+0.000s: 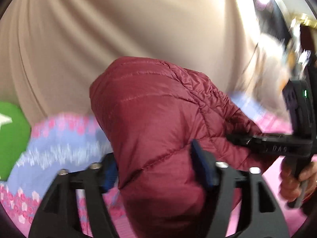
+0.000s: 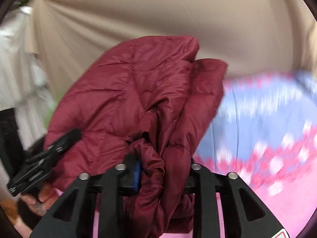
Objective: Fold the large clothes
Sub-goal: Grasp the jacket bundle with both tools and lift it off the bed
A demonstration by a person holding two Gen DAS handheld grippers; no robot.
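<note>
Beige curtain (image 1: 122, 29) hangs behind; both the left gripper (image 1: 156, 168) and right gripper (image 2: 164, 170) clamp the maroon puffer jacket (image 2: 126, 91) over pink bedding (image 2: 267, 123).

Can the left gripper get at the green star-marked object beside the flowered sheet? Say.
Probably not as things stand: the left gripper is clamped on the quilted maroon jacket, so the green object stays off to its side.

Jacket (image 1: 158, 129) lower end cut off by bottom edge in both wrist views; bulk hides middle of bedspread (image 2: 267, 119). Bedspread print smeared by blur, pattern unreadable. Room clutter (image 1: 277, 39) at top right of left view blurred past telling. Green object (image 1: 11, 136) cut by left edge, identity unclear. Hand (image 2: 42, 198) half hidden behind left gripper (image 2: 39, 162).
</note>
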